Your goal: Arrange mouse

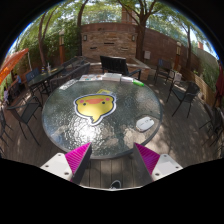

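Soft, even daylight falls through the trees (pixel 120 12) above the tabletop (pixel 100 125), whose glass gives pale glare. Chairs (pixel 185 95) around it bend with fisheye distortion, and shade is dim beneath them

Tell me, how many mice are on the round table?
1. The mouse lies on the glass table, to the right of the yellow mat, beyond the tool, whose fingers are open. Nothing suggests another is hidden.
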The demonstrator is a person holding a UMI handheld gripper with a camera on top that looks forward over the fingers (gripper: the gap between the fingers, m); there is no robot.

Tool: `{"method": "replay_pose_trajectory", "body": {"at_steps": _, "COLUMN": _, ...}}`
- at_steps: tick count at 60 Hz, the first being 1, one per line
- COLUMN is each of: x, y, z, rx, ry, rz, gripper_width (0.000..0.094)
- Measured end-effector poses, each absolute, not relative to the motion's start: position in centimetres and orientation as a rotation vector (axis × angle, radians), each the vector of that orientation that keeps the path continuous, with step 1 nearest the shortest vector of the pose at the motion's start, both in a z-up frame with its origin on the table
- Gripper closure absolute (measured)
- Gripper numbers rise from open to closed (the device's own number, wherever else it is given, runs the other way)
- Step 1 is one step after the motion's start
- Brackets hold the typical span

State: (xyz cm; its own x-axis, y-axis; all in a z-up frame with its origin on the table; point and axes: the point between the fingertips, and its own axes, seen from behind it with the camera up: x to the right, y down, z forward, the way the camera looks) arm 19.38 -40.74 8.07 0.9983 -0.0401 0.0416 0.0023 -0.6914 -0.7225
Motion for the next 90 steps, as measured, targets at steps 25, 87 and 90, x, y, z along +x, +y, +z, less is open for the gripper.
{"method": "replay_pose_trajectory", "body": {"at_steps": 25, "x": 32.9, "y": -28.2, "z": -1.7, "rx": -2.345, "ry": 0.194, "rz": -0.050, "gripper_width": 0.0083}}
{"method": "replay_pose_trajectory", "body": {"at_steps": 87, "x": 33.0, "y": -15.8, "z": 17.1, "rx": -2.013, "ry": 0.235, "rz": -0.186, "gripper_width": 0.0585}}
{"method": "replay_pose_trajectory", "body": {"at_steps": 90, "x": 30.6, "y": -14.1, "z": 19.8, "rx": -1.956, "ry": 0.210, "rz": -0.159, "gripper_width": 0.0586}}
